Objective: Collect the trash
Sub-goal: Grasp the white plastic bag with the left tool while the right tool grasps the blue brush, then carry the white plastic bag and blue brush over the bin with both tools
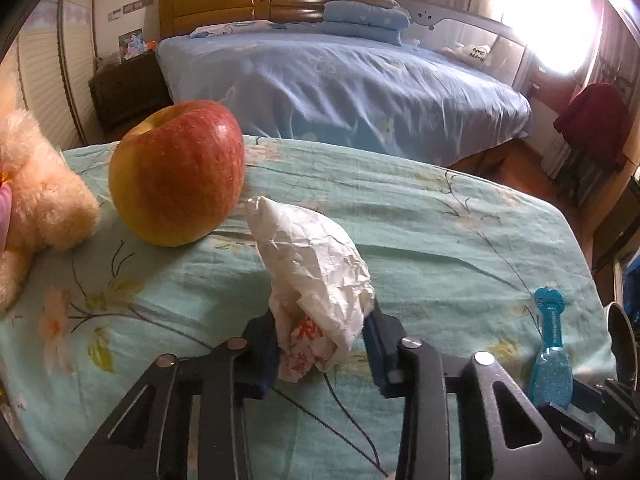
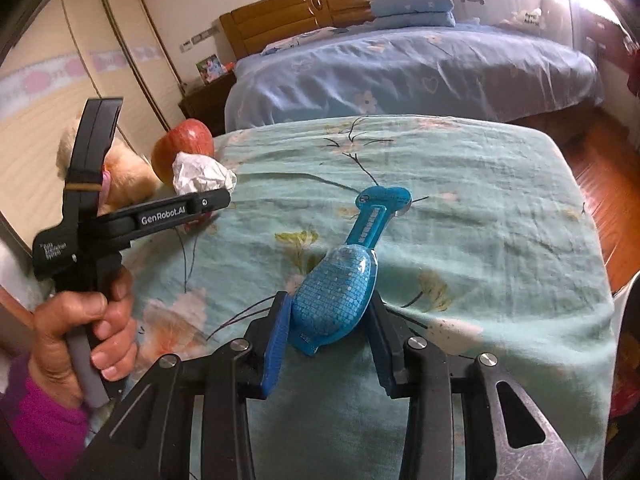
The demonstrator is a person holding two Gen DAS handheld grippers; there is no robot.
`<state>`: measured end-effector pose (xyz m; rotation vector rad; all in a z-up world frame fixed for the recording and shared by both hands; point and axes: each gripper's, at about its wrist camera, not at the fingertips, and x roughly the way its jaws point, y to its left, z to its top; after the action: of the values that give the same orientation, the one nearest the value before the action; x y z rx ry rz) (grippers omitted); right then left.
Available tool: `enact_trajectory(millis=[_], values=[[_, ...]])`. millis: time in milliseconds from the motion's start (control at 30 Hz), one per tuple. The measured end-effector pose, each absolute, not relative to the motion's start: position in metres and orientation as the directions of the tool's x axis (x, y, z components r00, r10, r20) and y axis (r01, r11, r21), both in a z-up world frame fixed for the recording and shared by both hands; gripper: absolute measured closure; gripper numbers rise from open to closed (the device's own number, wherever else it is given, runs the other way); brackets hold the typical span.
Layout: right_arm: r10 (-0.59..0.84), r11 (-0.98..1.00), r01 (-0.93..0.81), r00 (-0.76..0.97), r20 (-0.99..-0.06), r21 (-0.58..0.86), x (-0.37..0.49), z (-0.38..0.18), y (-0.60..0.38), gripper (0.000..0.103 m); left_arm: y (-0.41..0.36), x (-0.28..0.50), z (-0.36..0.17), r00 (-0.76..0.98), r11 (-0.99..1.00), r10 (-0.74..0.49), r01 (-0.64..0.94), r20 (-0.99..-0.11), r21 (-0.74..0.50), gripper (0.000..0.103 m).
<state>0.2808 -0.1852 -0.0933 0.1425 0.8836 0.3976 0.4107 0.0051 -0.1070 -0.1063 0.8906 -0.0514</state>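
Bedroom walls and a wide bed [image 1: 340, 88] under a blue floral cover fill the upper half of both views. Below it, across the lower half, runs your work surface, a mint-green cloth [image 1: 460, 232] printed with branches and pale flowers, soft and slightly rumpled.

At the left edge of the left wrist view sits a fluffy cream plush toy [image 1: 36, 208], and just beside it a large red-and-yellow apple [image 1: 176, 172], smooth and round, resting on the cloth.

Your trash is the crumpled white paper [image 1: 316, 272], a stiff, creased wad with a red-printed scrap tucked in its lower end. Its long axis runs from lower centre up toward the apple, tip near the fruit but apart from it. Your left gripper [image 1: 320, 344] is around its lower end. The blue pads [image 1: 376, 344] flank the paper closely, the right one touching; I cannot tell whether the squeeze is firm. Lift up and back toward yourself so the tip clears the apple.

Your right gripper [image 2: 328, 320] is closed on the wide oval end of a glittery blue plastic brush-like item [image 2: 340, 284]. Its slim handle points away toward upper centre, and I cannot tell what it is exactly. It lies at lower right in the left view, well apart from the paper, so the left gripper is nearer the paper.
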Motion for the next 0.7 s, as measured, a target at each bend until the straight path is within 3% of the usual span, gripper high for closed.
enact_trajectory(millis=[300,700], values=[[0.456,0.889,-0.305,0.540,-0.708,0.341,0.283,-0.094,-0.189,0.065,-0.005,0.350,-0.100,0.608,0.979,-0.142,-0.030,-0.781,-0.202,0.071],[0.419,0.908,-0.287,0.576,-0.703,0.306,0.237,-0.082,-0.212,0.066,-0.027,0.265,-0.080,0.602,0.974,-0.217,0.077,-0.768,-0.214,0.071]])
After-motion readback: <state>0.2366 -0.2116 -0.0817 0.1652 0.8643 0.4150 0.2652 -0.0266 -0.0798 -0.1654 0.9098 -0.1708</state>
